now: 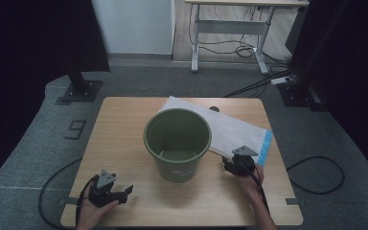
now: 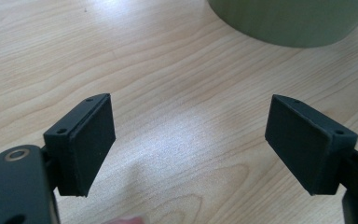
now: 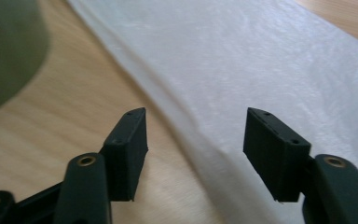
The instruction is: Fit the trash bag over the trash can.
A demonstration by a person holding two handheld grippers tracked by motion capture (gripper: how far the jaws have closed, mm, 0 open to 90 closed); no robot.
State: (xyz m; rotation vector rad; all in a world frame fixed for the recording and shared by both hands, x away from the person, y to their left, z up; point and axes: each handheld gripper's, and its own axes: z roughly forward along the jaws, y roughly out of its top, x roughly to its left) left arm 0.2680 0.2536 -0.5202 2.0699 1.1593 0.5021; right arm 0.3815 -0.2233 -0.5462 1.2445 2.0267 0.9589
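Observation:
A dark green bucket (image 1: pixel 177 168) stands upright in the middle of the wooden table (image 1: pixel 120 129), with nothing seen inside it. A white sheet (image 1: pixel 235 128) with a blue end strip lies flat behind it and to its right. My right gripper (image 1: pixel 230 164) is low, just right of the bucket at the sheet's near edge. In the right gripper view it (image 3: pixel 196 140) is open, the sheet (image 3: pixel 261 60) edge runs between the jaws untouched, and the bucket (image 3: pixel 4 46) blurs at the left. My left gripper (image 1: pixel 126 192) is near the front left edge, open (image 2: pixel 189 140) over bare wood, the bucket (image 2: pixel 289 21) ahead.
The table's front edge is close behind both hands. On the carpet around the table lie black cables (image 1: pixel 316 175), a black stand base (image 1: pixel 80 91) at the back left and another (image 1: pixel 297 93) at the back right. A white desk frame (image 1: pixel 230 33) stands farther back.

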